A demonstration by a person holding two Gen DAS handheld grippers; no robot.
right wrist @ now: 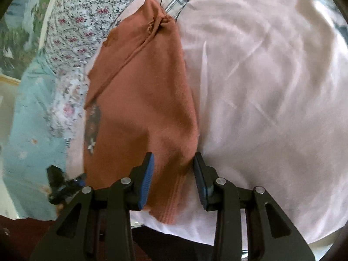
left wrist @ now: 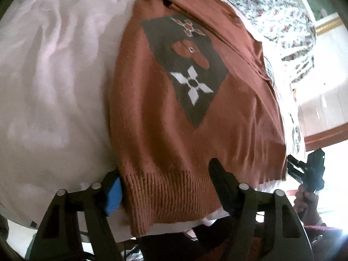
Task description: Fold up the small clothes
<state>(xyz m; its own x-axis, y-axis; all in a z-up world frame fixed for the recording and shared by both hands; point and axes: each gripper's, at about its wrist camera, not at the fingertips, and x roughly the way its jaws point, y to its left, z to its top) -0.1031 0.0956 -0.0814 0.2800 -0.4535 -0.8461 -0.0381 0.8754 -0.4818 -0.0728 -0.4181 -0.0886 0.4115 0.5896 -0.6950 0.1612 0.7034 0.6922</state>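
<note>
Left wrist view: we are holding our left gripper [left wrist: 165, 187] spread wide across the ribbed hem of the sweater [left wrist: 174, 113], one finger at each side, not pinching it. The sweater is lying on the pink sheet [left wrist: 54, 76], its dark patch [left wrist: 184, 65] facing up. Right wrist view: our right gripper [right wrist: 174, 180] is also parted, its blue pads [right wrist: 146, 182] straddling the sweater's [right wrist: 141, 100] near corner. A floral cloth [right wrist: 71, 21] is lying beyond it.
</note>
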